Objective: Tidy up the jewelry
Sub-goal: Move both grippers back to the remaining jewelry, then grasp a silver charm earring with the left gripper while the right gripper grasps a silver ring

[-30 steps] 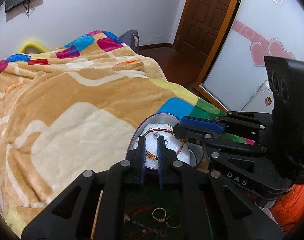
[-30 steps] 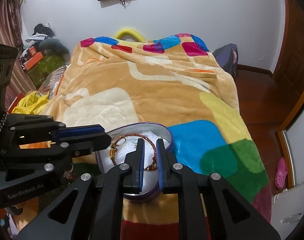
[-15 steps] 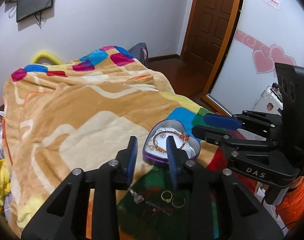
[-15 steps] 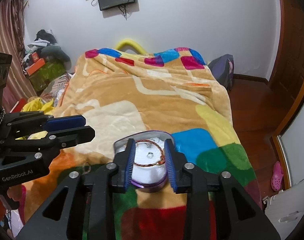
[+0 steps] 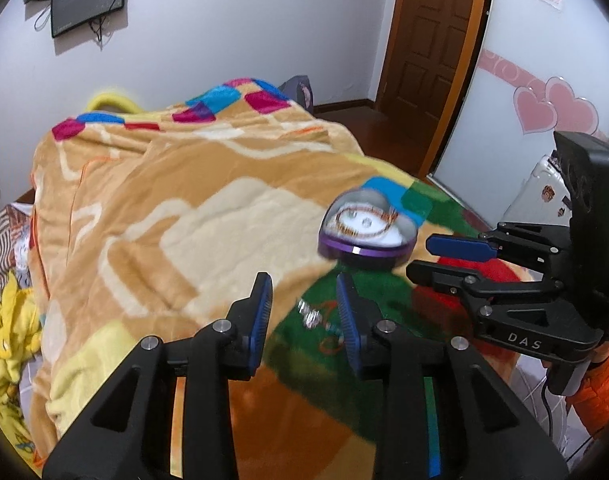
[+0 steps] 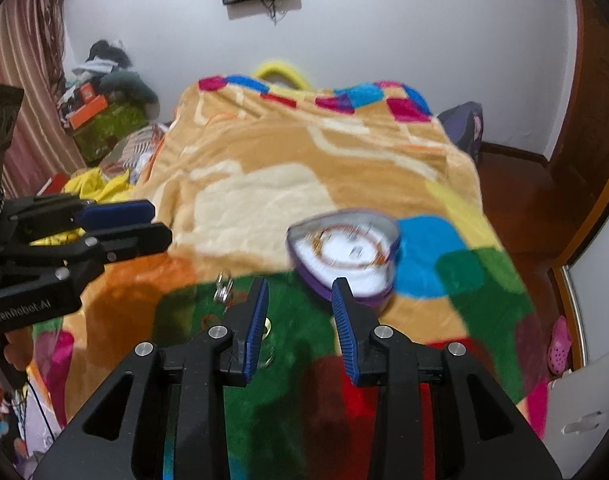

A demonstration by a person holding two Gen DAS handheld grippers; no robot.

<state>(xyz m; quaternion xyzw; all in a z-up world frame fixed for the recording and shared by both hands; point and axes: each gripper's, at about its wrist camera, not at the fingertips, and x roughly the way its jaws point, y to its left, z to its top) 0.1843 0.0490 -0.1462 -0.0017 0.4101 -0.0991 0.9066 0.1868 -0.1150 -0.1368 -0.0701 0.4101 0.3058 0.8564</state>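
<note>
A purple heart-shaped jewelry box sits open on the blanket, with a red-gold bracelet and small pieces on its white lining; it also shows in the right wrist view. My left gripper is open and empty, raised short of the box. My right gripper is open and empty, just left of the box. A small silver piece lies on the green patch, also seen in the right wrist view. A gold ring lies beside my right gripper's left finger.
A patchwork blanket covers the bed. Yellow clothes lie at the left edge. Boxes and clothing pile by the curtain. A wooden door and a glass panel with pink hearts stand to the right.
Both grippers opened and pulled back and up from the box. The box now lies farther off, and more of the bed and room shows.
</note>
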